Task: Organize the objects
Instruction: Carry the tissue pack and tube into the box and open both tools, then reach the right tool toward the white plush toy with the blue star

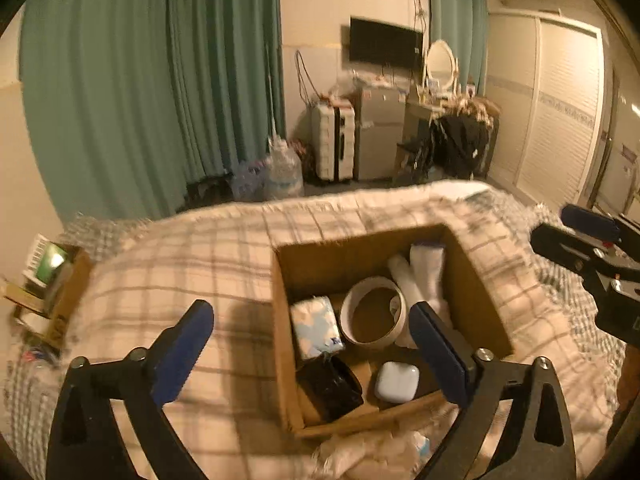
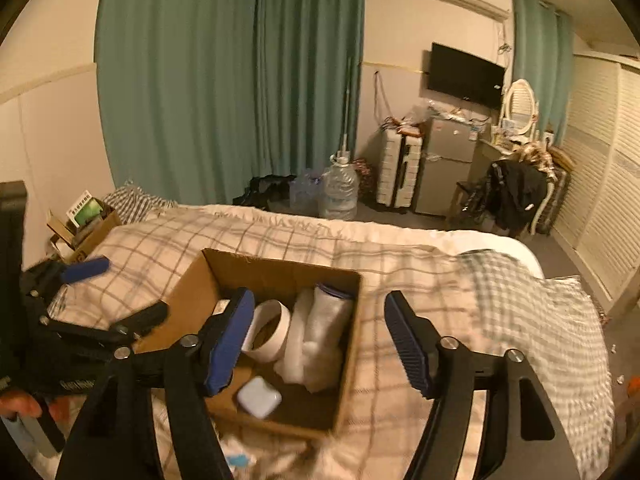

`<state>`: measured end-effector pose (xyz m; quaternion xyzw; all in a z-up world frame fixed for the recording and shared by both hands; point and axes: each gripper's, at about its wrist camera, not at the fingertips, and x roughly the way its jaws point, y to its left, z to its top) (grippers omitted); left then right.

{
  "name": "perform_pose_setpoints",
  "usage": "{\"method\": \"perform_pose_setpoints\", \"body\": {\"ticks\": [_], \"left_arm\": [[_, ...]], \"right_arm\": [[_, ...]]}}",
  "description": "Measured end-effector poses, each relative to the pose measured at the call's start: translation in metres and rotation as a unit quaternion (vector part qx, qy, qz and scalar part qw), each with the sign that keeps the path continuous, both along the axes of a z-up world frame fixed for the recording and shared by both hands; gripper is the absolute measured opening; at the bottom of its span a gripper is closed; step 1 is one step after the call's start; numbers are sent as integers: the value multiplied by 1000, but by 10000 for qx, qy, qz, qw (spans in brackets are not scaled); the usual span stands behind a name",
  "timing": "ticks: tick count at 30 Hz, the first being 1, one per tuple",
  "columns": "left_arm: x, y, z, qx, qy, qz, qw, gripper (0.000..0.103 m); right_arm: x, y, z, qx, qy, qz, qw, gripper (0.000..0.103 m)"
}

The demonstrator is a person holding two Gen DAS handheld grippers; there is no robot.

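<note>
Above the plaid-covered bed (image 2: 420, 272), the left gripper (image 1: 312, 344) is spread wide and carries nothing; its right finger overlaps the near part of the cardboard box (image 1: 280, 320) in its own view, its left finger hangs over bare blanket. The right gripper (image 2: 320, 344) is likewise spread wide and empty, its left finger over the box interior and its right finger over the blanket beyond the box's right wall. Neither gripper touches any item, as far as the views show. Inside the box lie a roll of tape (image 1: 374, 312) on its side, a white bottle (image 1: 428, 268) and a white rolled item (image 1: 404, 276) leaning against it toward the far corner, a light-blue patterned packet (image 1: 316, 326), a dark glossy pouch (image 1: 330, 386) and a small white earbud case (image 1: 397, 381) near the front wall. These contents are loosely laid, not stacked. Outside the box, a crumpled pale bundle with a blue spot (image 1: 384, 452) lies on the blanket just beside the front wall; blur prevents identifying it. A second, smaller box (image 2: 86, 224) holding a green-and-white booklet stands well apart at the bed's far left edge. Assessment: the gathering appears largely complete, six items being boxed. Outstanding, by judgement, is the bundle at the front wall, and possibly tidying the contents; no other loose object shows on the blanket.
</note>
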<state>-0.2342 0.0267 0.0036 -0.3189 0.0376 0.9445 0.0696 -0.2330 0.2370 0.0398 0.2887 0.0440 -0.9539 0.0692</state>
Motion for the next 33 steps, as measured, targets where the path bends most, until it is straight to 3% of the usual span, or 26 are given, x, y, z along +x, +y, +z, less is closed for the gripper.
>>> {"method": "perform_pose_setpoints", "body": {"ticks": [7, 14, 20, 24, 31, 33], "left_arm": [[58, -3, 32, -4, 142, 27, 9999, 103], [102, -5, 3, -3, -37, 269, 9996, 103], [113, -7, -44, 158, -362, 311, 9987, 103], [108, -17, -76, -6, -606, 592, 9964, 103], [99, -25, -105, -129, -922, 743, 9929, 103], [96, -29, -108, -113, -967, 825, 9918, 103]], "right_arm": [[73, 4, 36, 221, 195, -217, 9993, 89], [116, -6, 26, 354, 163, -172, 9991, 90], [117, -25, -14, 320, -122, 50, 9994, 90], [105, -38, -57, 516, -373, 158, 9978, 90], [79, -49, -136, 689, -1296, 340, 9886, 90], [73, -52, -144, 724, -1466, 420, 9857, 90]]}}
